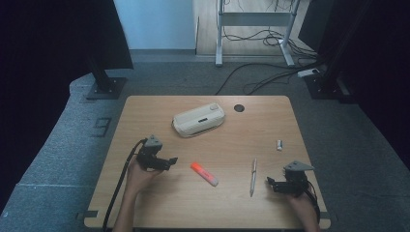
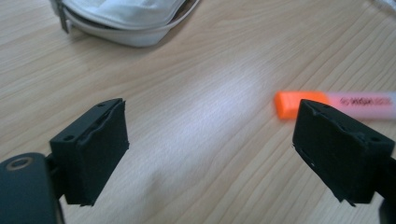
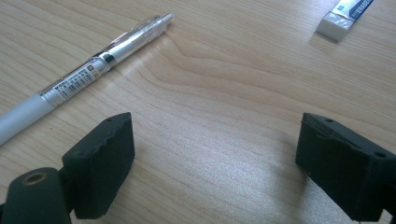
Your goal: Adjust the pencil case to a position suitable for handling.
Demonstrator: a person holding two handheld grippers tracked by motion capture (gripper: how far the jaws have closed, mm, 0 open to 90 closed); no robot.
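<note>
Your left gripper stands wide and empty, jaws aimed at the highlighter lying flat mid-table, just to its right. It looks light, stiff and smooth, likely to slip: take it across the pink barrel, not the orange cap.

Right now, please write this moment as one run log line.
left gripper: open, empty, near highlighter | right gripper: open, empty, beside pen | pencil case: untouched

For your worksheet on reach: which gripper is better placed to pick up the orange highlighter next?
Left. The left gripper is open, and the orange highlighter lies just ahead of it; the right gripper sits beyond the pen.
</note>
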